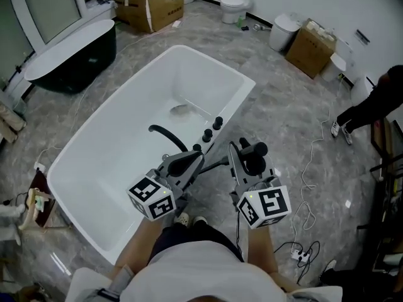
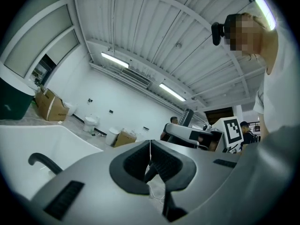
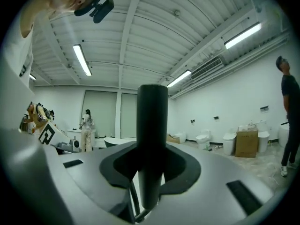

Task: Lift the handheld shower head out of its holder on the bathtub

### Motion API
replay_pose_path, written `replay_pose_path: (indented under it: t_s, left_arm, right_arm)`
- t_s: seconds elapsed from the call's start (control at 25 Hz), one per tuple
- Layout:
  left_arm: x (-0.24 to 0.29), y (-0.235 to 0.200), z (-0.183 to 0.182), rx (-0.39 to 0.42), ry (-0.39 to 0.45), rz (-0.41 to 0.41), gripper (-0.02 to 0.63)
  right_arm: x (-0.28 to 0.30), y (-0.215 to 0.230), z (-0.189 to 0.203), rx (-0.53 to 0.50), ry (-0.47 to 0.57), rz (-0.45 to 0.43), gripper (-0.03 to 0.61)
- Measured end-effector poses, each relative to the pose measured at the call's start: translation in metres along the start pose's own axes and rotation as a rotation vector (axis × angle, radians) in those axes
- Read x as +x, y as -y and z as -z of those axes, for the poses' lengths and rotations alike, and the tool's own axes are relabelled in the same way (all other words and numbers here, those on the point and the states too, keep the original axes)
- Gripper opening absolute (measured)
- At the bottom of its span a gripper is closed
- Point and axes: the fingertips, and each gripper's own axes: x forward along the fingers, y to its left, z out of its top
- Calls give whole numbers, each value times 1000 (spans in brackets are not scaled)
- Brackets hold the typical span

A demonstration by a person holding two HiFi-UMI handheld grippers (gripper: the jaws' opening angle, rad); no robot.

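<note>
Two grippers are in view. The right gripper is clamped on one black shower head, held upright, clear of the rim of the white tub. The left gripper has its jaws closed together on nothing. The rim carries three knobs and one spout. One black tub and two cartons stand beyond.

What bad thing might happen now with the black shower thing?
The shower head stands tall in the right gripper's jaws, gripped near its bottom end, so it might tip or slip out. Its hose hangs below and might pull tight or catch on the bathtub's black spout.
</note>
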Motion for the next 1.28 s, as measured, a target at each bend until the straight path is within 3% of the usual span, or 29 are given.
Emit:
replay_pose_path:
  t_s: [0.48,0.84,1.08,1.28]
  left_arm:
    - [81,70,28,-13,-105,302,12]
    - [138,158,53,-16,-180,567,12]
    - [150,197,78,-19,-225,685,12]
    - [154,214,86,-15,-251,716,12]
  right_arm:
    - [-105,78,-39,-4,97,343,115]
    - [-218,130,-56,15,156,646,115]
    - [-273,142,-49,-13,150,801,115]
    - [-299,150,-44,8,141,865,115]
